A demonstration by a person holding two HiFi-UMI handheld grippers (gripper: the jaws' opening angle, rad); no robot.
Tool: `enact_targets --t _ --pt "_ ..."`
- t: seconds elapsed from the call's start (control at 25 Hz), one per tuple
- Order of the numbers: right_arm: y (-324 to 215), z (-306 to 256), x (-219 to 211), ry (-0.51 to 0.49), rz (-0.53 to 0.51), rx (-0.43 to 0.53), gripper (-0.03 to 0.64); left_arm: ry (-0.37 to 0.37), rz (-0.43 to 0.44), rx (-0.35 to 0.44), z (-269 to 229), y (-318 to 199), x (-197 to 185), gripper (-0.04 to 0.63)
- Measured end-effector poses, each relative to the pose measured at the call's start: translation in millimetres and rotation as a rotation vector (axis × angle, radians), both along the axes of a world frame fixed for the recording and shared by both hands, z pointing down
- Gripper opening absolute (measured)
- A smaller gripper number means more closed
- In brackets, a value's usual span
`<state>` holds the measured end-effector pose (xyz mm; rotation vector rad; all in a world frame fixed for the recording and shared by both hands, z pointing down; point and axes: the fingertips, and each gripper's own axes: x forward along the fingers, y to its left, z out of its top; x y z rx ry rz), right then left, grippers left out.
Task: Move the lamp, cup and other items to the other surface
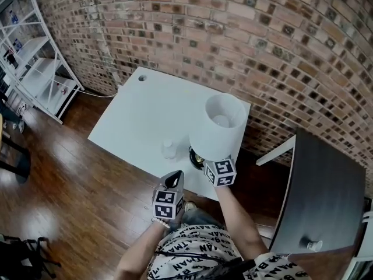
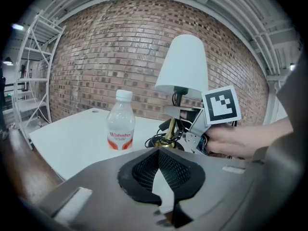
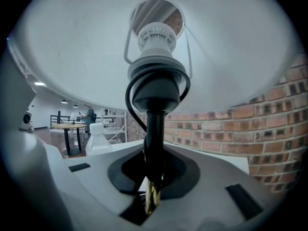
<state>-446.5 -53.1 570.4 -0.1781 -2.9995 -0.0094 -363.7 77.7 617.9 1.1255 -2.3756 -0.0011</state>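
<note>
lamp [image 1: 218, 127] stands at 5 o'clock on the table [image 1: 134, 115], its stem clamped in the right gripper [image 3: 153, 196]. left gripper [image 2: 161, 186] closed, empty. grasp made; next, probably lift it upright toward the dark surface [image 1: 326, 191] at 3 o'clock.

A red brick wall [image 1: 245, 34] is seen behind; a white shelving rack [image 1: 41, 80] (metal-framed) is placed at left on dark wooden floor [image 1: 70, 191].
</note>
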Motion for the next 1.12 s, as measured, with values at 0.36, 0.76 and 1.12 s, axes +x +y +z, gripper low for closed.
enact_targets --t 0.36,0.76,1.12 --pt "-36.4 -22.3 106.9 0.034 0.218 -0.015 0.044 -0.001 0.225 -0.020 -14.7 -39.1 51.4 0.002" --pt "-95.6 -31.8 258.8 0.061 0.547 -0.006 0.044 0.005 0.536 0.010 -28.2 -108.8 151.6 0.002" --pt "-178.1 -33.6 413.1 0.064 0.812 -0.005 0.044 0.004 0.773 0.041 -36.3 -197.9 266.9 0.002"
